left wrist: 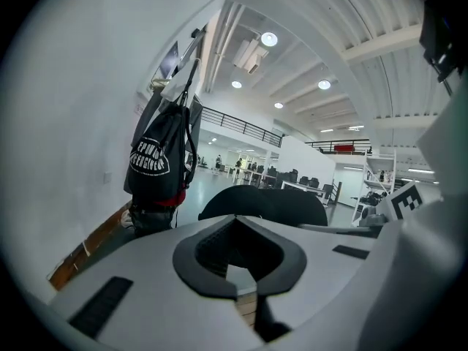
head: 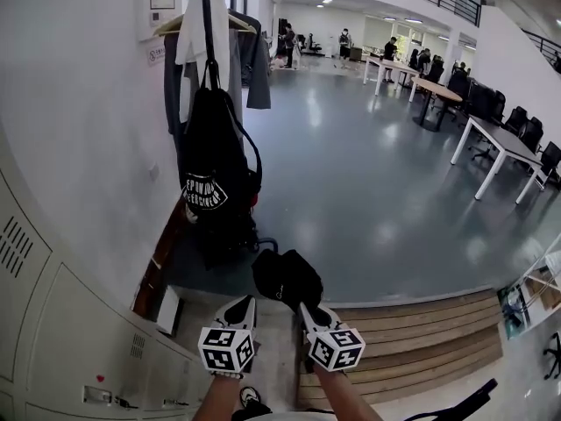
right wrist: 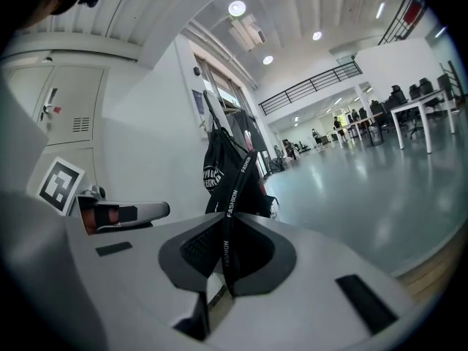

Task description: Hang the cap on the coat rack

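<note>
The black cap (head: pixel 285 277) hangs in front of both grippers, low in the head view. My right gripper (head: pixel 307 307) is shut on the cap's black strap (right wrist: pixel 228 225), printed FASHION, which runs up between its jaws (right wrist: pixel 225 221). My left gripper (head: pixel 241 303) is just left of the cap with its jaws (left wrist: pixel 235 219) closed and nothing between them; the cap (left wrist: pixel 263 205) bulges beyond them to the right. The coat rack (head: pixel 207 7) stands ahead on the left by the wall, carrying garments on a hanger and a black drawstring bag (head: pixel 213 160), which also appears in both gripper views (left wrist: pixel 155 159) (right wrist: pixel 223 170).
Grey lockers (head: pixel 53 323) line the wall at my left. Wooden steps (head: pixel 421 331) drop to a glossy grey floor (head: pixel 368 174). White tables (head: pixel 500 143) and office chairs stand at the right, and people are far back in the hall.
</note>
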`<state>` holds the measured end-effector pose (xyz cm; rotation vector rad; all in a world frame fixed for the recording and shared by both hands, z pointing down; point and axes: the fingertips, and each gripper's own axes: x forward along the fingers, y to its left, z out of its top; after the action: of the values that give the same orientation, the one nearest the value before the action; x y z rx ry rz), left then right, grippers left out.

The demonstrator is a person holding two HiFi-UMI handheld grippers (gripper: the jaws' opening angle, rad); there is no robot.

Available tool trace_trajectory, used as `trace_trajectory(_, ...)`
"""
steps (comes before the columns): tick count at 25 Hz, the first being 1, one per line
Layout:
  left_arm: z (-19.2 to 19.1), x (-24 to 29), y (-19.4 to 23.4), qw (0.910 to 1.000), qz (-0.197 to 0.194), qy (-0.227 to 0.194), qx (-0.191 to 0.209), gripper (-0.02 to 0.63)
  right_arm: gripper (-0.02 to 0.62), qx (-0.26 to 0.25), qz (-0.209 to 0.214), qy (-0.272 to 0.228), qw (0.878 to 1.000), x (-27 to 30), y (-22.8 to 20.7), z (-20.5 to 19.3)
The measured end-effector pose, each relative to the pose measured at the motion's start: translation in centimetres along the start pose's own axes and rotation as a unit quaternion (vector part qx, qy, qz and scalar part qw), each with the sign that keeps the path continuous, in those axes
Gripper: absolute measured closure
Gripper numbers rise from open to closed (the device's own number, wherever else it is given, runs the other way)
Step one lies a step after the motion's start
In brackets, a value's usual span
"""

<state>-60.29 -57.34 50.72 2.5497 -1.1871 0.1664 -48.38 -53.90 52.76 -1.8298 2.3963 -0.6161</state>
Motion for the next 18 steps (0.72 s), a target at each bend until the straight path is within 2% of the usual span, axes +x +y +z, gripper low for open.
trace_trajectory(8, 3.4, 0.6, 4.3, 0.9998, -0.015, -0.010, 0.012, 0.603, 0.575, -0.008, -0.011, -0.006, 1.000, 4.3, 2.6, 0.8)
trace_trajectory(18, 4.3, 0.9, 8.6, 0.9995, -0.030, -0.007, 0.008, 0.603, 0.575, -0.009, -0.018, -0.005, 1.000, 7.6, 4.8, 0.1)
